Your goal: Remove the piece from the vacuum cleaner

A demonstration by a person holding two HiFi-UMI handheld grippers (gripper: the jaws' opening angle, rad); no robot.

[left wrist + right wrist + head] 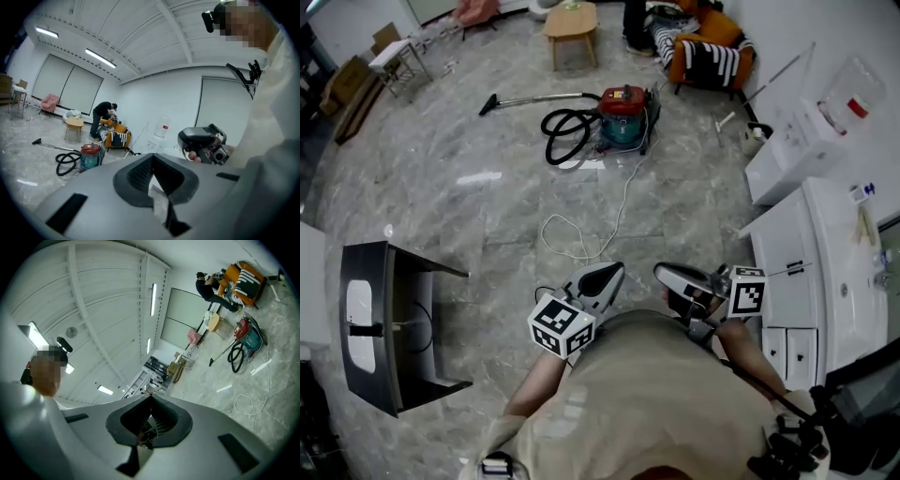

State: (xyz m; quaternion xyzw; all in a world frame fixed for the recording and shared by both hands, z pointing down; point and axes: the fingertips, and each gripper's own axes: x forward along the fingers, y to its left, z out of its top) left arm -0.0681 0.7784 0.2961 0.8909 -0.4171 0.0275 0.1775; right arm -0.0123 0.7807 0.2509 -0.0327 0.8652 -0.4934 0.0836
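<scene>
Vacuum cleaner (623, 114): stood on the floor, well apart from the person, wand and hose (564, 133) attached. Left claw (606, 274), right claw (673, 275): both closed, empty, held near the chest. Risk: loose cord (581, 236) lay across the approach; a foot could snag it and drag the machine

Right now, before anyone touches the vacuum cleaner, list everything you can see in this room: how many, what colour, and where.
vacuum cleaner: one, red top on teal body, on the far floor
hose: one, black, coiled left of the vacuum cleaner
wand: one, silver with black nozzle, lying on the floor
cord: one, white, looping across the middle floor
low table: one, light wood, far end
armchair: one, orange, far right
stand: one, dark, near left
cabinet: one, white, right side
left gripper: one, grey, shut, empty
right gripper: one, grey, shut, empty
</scene>
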